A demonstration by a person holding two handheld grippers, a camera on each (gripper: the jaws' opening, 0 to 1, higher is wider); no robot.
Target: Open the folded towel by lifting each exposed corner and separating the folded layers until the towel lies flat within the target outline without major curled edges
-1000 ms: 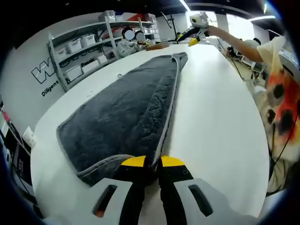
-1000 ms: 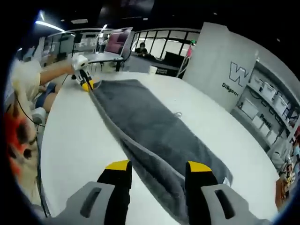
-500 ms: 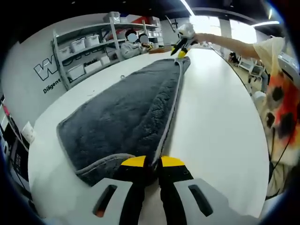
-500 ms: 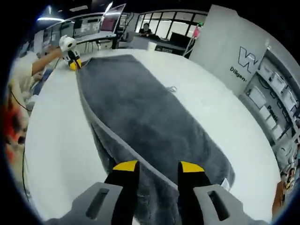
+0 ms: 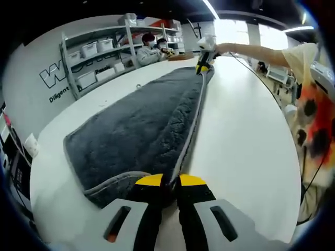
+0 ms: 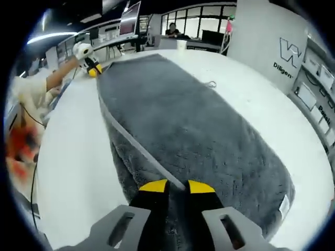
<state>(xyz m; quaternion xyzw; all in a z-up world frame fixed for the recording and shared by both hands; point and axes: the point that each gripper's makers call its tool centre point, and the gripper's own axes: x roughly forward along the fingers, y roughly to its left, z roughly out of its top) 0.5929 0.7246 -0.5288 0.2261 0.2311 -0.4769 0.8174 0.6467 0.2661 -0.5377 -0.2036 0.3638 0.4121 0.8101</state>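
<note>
Both tools, left (image 5: 171,181) and right (image 6: 177,186), seemingly pinch the towel (image 5: 141,125) hem; white table (image 5: 246,136) alongside.

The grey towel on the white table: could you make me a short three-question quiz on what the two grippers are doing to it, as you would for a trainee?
1. True or false: the left gripper is shut on the towel.
2. Which part of the towel does the right gripper pinch? A) the pale hem along its folded edge B) the white label at its corner C) nothing
3. Fill in: the towel lies on a ____ table.

Key
1. True: its yellow-tipped jaws close on the near corner.
2. A: the jaws meet on the pale hem; the label lies off to the side.
3. White.
</note>
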